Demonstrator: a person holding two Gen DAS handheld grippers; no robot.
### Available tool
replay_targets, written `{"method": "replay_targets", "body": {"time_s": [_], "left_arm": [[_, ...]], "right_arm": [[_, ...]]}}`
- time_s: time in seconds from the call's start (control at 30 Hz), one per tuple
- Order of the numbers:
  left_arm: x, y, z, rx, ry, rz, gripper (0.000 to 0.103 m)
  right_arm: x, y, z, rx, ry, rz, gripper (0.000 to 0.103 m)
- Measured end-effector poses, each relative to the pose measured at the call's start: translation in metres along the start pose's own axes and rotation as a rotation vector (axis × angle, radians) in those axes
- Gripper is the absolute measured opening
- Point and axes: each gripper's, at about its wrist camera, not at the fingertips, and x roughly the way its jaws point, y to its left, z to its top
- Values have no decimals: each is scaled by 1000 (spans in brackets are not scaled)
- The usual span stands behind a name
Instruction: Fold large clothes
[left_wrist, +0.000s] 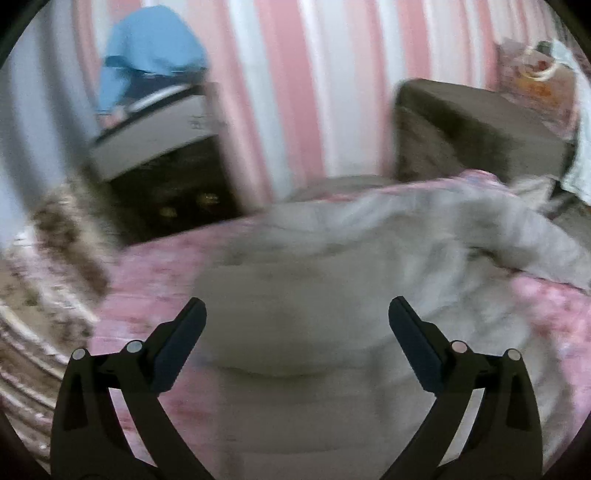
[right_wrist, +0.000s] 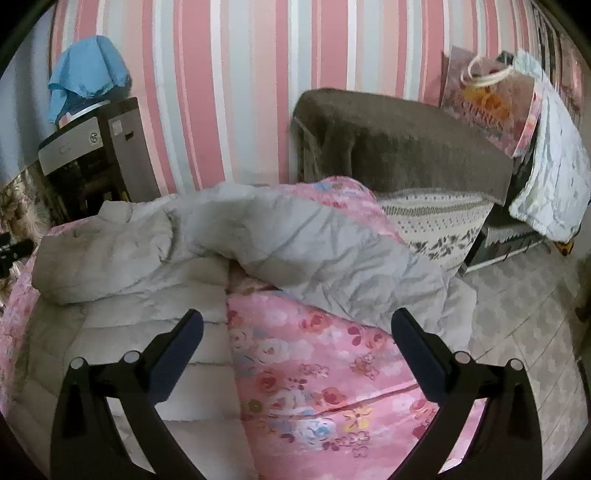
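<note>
Jacket (right_wrist: 155, 258): one, grey, lay rumpled on the pink bed (right_wrist: 332, 369).
Left tongs (left_wrist: 297, 314): spread, held nothing.
Right tongs (right_wrist: 297, 325): spread, held nothing.

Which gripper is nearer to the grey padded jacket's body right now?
Left. The left gripper is open directly over the grey padded jacket. The right gripper, also open, hangs over the pink floral bedspread, beside the jacket's edge.

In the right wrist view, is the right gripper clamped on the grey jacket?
No. The right gripper stands wide open, its fingers apart over the pink floral bedspread, with the grey jacket lying beyond them, ungripped.
</note>
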Motion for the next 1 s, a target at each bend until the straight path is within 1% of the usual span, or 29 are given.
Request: {"method": "replay_targets", "body": {"time_s": [0.03,0.13,0.2,0.23,0.27,0.3,0.33,0.37,0.43,0.5,0.57,0.63,0.67,0.73,0.8,0.93,1.0], "left_arm": [[2,17,-3,-11,4,31,98],[2,58,-7,-32,15,64,98],[-5,89,-5,-30,-3,91,99],[-11,105,-1,-23,-23,105,99],[-17,120,2,-14,-45,125,99],[-25,139,7,-9,-74,164,100],[-30,154,8,-13,-90,188,100],[-38,173,10,-28,-105,192,100],[-44,195,9,-63,-108,147,100],[-44,205,4,-97,-97,107,100],[-41,208,-3,-121,-90,86,100],[-35,204,-10,-142,-64,46,100],[-32,200,-13,-153,-45,19,100],[-34,195,-22,-167,-42,-13,100],[-35,185,-30,-173,-45,-10,100],[-34,165,-38,-180,-53,-7,100],[-31,154,-40,-182,-56,18,100]], "right_arm": [[-4,9,2,-10,-19,0,102],[-16,40,10,-66,-63,-20,102],[-26,59,19,-93,-84,-38,102],[-36,70,26,-95,-101,-33,102],[-44,78,33,-83,-114,-7,102],[-50,83,38,-67,-120,20,102],[-59,89,45,-41,-125,56,102],[-66,93,50,-26,-132,70,102],[-82,104,61,-16,-170,79,102],[-95,114,68,-18,-202,65,102],[-106,121,73,-24,-226,65,102],[-110,123,75,-33,-243,71,102],[-108,125,77,-42,-235,65,102],[-102,128,81,-58,-221,58,102],[-93,129,86,-58,-200,77,102],[-61,124,89,-34,-148,157,102],[-44,123,88,-30,-115,189,102]]}}
